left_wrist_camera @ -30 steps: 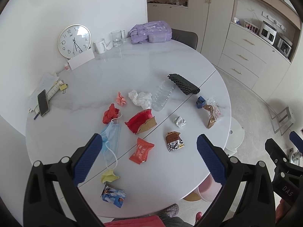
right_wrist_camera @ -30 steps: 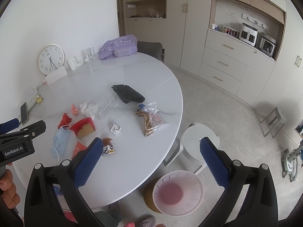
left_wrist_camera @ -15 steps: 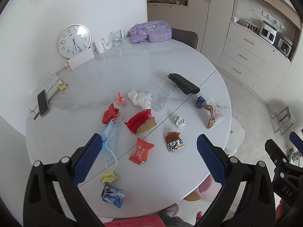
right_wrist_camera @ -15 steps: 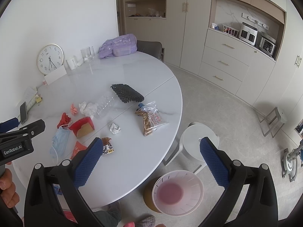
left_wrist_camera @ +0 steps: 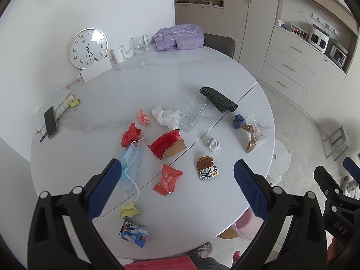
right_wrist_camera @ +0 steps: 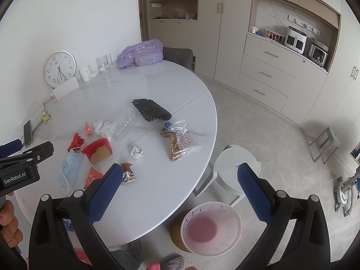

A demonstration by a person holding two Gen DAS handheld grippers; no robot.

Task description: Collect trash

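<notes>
two claws, each held by a person, hover above a round white counter (left_wrist_camera: 157, 72) strewn with trash. the left claw (left_wrist_camera: 174, 186) is spread wide and holds nothing; an orange-red snack wrapper (left_wrist_camera: 167, 180) lies on the counter in the view between its fingers, long axis running toward and away from the claw. the right claw (right_wrist_camera: 177, 189) is also wide and empty, aimed past the counter's edge, above a pink-lined bin (right_wrist_camera: 211, 227) on the floor just beside the counter. the left claw looks nearer the wrapper, so it seems the likelier one to pick it up.
</notes>
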